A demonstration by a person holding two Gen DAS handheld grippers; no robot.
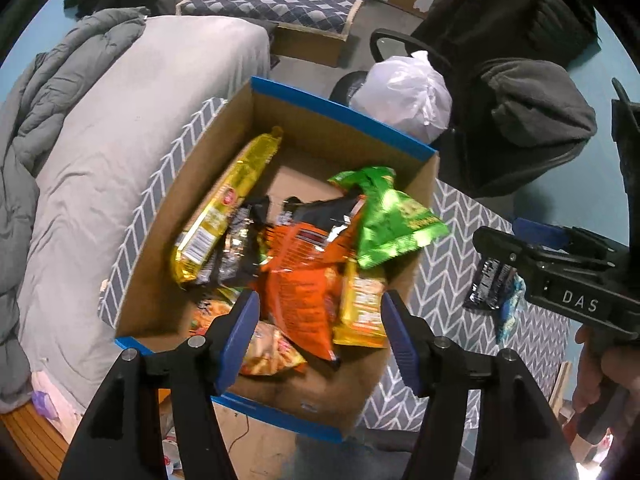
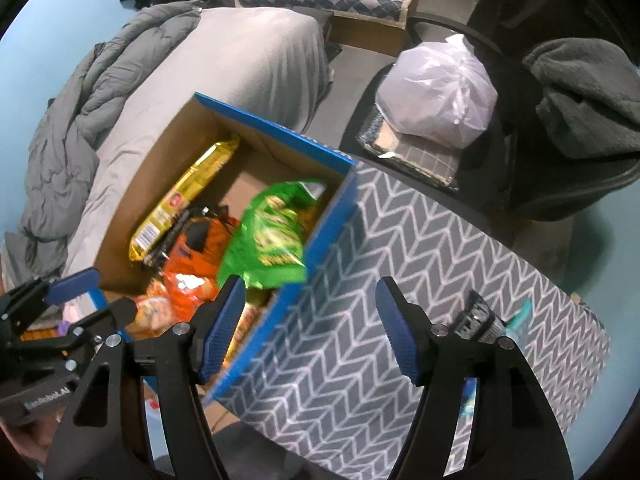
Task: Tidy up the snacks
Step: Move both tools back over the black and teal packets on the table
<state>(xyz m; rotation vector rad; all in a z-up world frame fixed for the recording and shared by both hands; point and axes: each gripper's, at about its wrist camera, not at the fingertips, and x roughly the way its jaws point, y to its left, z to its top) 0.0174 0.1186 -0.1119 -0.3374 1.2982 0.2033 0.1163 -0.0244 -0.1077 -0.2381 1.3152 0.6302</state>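
Note:
A cardboard box with a blue rim (image 1: 340, 112) (image 2: 280, 128) stands on a grey chevron-patterned table (image 1: 452, 248) (image 2: 400, 248). It holds several snack bags: a long gold packet (image 1: 224, 208) (image 2: 180, 196), an orange bag (image 1: 304, 276) (image 2: 200, 248), a blurred green bag (image 1: 388, 216) (image 2: 272, 236) on top at the right, and a yellow pack (image 1: 362, 312). My left gripper (image 1: 318, 340) is open and empty above the box's near side. My right gripper (image 2: 310, 328) is open and empty over the box's right wall; it also shows in the left wrist view (image 1: 552, 256). A dark snack packet (image 1: 490, 284) (image 2: 478, 316) lies on the table at the right.
A bed with grey sheet and quilt (image 1: 120, 128) (image 2: 200, 60) lies left of the table. An office chair (image 1: 520, 120) (image 2: 560, 120) with a white plastic bag (image 1: 408, 92) (image 2: 440, 92) and dark blanket stands behind. A second mattress (image 1: 272, 8) lies at the back.

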